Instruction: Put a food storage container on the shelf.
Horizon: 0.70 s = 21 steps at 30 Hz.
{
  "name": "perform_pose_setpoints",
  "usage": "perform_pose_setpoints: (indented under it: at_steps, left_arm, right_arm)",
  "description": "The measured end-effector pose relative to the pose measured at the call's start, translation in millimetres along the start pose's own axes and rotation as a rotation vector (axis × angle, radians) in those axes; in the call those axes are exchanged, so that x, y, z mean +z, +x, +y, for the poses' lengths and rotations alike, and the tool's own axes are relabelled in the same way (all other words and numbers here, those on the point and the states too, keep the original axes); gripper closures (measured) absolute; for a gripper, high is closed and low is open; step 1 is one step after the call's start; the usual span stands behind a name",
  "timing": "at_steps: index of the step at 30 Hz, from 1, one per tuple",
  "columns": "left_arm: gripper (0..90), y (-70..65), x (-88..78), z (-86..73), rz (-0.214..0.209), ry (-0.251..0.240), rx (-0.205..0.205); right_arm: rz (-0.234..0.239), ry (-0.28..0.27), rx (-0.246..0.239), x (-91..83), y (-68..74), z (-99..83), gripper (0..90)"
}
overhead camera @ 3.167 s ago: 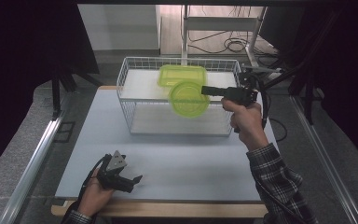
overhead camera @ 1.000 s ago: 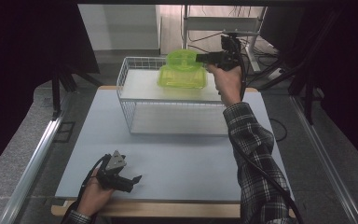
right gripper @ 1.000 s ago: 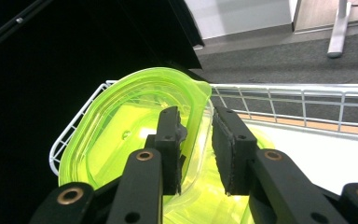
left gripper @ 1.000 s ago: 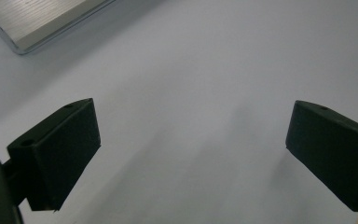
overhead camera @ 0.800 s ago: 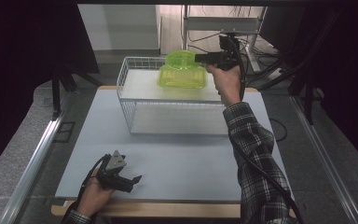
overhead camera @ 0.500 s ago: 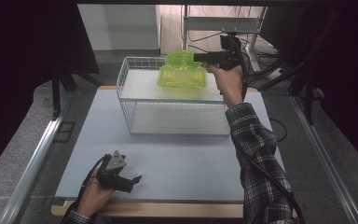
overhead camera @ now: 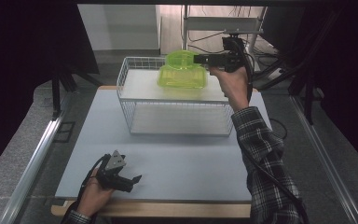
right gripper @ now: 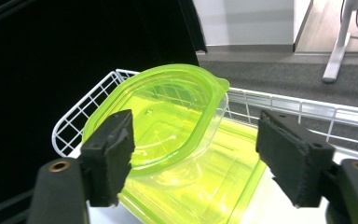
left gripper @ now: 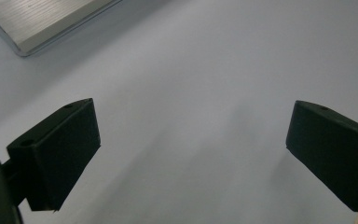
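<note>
A clear green oval bowl (right gripper: 168, 112) rests tilted on a green rectangular container (right gripper: 214, 186) at the back of the white wire basket (overhead camera: 177, 101). My right gripper (right gripper: 193, 154) is open. Its jaws stand wide apart just in front of the bowl's near rim, without pinching it. The high view has this gripper (overhead camera: 200, 59) raised at the basket's far right, pointing left at the bowl (overhead camera: 179, 58) above the container (overhead camera: 182, 79). My left gripper (overhead camera: 135, 178) lies low near the table's front left edge. It is open over bare tabletop (left gripper: 191, 154).
The basket stands across the far middle of the pale grey table (overhead camera: 191, 163). A metal rail (overhead camera: 32, 163) runs along the table's left side. Cables and a white stand leg (right gripper: 338, 42) lie on the floor behind the basket.
The right gripper carried the oval bowl from over the basket's right side to the back, onto the rectangular container. Over the last second it barely moved. The left gripper stayed put.
</note>
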State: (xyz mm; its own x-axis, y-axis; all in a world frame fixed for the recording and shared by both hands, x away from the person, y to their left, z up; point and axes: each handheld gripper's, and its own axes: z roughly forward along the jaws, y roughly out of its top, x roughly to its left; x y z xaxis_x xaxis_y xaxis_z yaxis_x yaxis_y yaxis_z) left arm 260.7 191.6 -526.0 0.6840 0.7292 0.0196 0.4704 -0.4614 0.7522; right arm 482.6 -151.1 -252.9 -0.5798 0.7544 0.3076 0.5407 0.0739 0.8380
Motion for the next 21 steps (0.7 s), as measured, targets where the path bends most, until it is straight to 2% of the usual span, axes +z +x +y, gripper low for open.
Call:
perform_pose_setpoints:
  at_steps: [1,9,21]
  left_arm:
    - [2.6,0.3,-0.5,0.2,-0.003,-0.002,-0.004]
    - [2.6,1.6,-3.0,0.8,-0.024,-0.03,-0.03]
    - [2.5,4.1,-4.8,0.3,-0.036,-0.059,-0.062]
  right_arm:
    - [-0.001,-0.001,-0.02,-1.9,1.0,-1.6,23.5]
    - [0.009,-0.003,-0.08,-7.0,4.3,-9.9,15.6]
    - [0.036,0.016,-0.11,-9.7,7.4,-21.2,10.4]
